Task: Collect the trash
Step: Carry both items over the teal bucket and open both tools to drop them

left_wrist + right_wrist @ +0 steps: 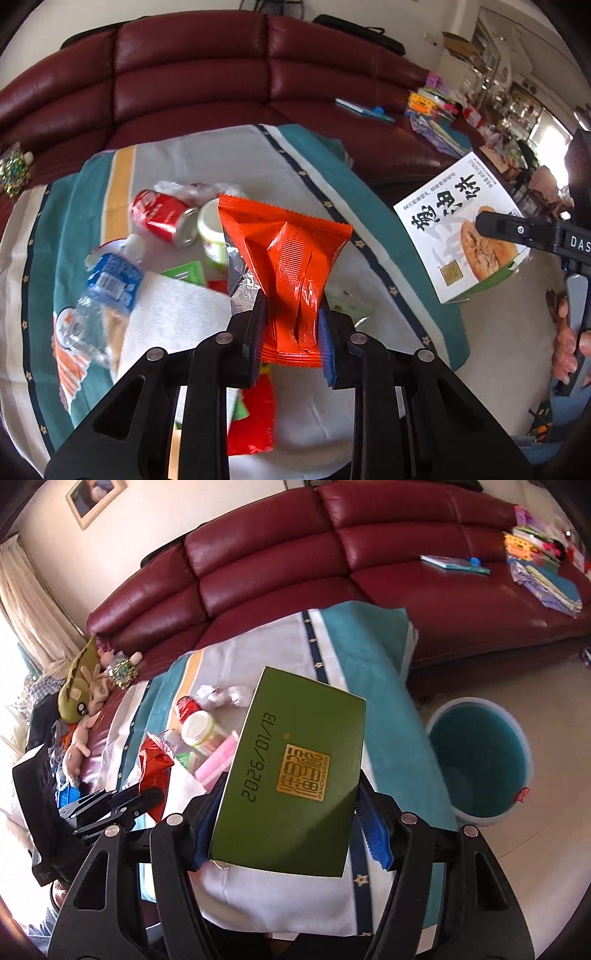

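Two grippers each carry a piece of trash. Held above the striped teal-and-white cloth [207, 155], the left gripper [293, 317] pinches a crumpled orange foil snack wrapper [291, 251]. The right gripper [291, 805] clamps a flat green cardboard box with a gold seal [291, 775] — lifted over the cloth's edge, near the round blue bucket [480, 760] on the floor. A red soda can [162, 216], a crushed clear plastic bottle [99, 299] and a white paper napkin [173, 314] lie on the cloth.
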`<action>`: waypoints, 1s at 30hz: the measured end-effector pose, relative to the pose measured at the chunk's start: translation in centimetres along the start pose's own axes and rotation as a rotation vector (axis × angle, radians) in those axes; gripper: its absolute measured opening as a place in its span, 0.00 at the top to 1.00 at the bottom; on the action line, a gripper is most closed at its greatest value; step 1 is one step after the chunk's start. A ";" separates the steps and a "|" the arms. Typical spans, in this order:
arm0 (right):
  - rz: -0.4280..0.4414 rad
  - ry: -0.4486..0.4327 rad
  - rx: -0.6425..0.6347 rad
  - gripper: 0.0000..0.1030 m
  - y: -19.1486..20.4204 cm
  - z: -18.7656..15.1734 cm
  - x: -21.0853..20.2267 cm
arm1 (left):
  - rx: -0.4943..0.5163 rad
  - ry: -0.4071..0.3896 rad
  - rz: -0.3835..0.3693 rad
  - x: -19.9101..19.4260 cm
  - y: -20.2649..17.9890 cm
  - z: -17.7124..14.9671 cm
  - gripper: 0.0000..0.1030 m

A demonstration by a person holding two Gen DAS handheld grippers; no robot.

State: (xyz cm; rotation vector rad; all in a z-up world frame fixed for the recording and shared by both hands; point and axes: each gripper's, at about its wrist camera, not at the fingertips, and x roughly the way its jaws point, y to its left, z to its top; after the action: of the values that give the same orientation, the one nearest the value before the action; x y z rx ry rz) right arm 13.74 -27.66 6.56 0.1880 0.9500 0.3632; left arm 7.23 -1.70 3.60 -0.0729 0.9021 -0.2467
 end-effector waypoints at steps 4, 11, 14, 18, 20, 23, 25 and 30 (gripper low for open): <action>-0.107 -0.045 0.066 0.40 -5.7 0.3 -1.7 | 0.101 0.037 -0.070 3.2 -5.3 1.7 0.75; -0.247 -0.083 0.170 0.40 -15.7 0.3 -3.3 | 0.234 0.112 -0.169 10.1 -14.1 4.6 0.75; -0.278 -0.076 0.220 0.40 -19.6 -0.1 -2.8 | 0.269 0.156 -0.201 13.4 -17.3 5.6 0.75; -0.298 -0.057 0.286 0.40 -24.2 -0.6 -1.8 | 0.302 0.211 -0.231 17.7 -21.0 6.8 0.75; -0.301 -0.044 0.311 0.39 -26.0 -0.6 -1.1 | 0.313 0.234 -0.239 19.6 -22.5 7.3 0.75; -0.316 -0.026 0.325 0.39 -27.9 -0.3 -0.1 | 0.323 0.267 -0.252 22.5 -24.4 8.0 0.75; -0.320 -0.011 0.334 0.39 -28.7 0.0 0.9 | 0.328 0.292 -0.255 24.3 -25.6 8.2 0.75; -0.321 0.021 0.343 0.39 -30.0 0.6 2.8 | 0.335 0.319 -0.211 27.4 -26.9 8.4 0.47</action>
State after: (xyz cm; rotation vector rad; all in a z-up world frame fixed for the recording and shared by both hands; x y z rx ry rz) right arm 22.32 -54.27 -4.56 0.3390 1.0408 -0.0962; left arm 25.20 -34.78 -7.74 0.1877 1.1596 -0.6153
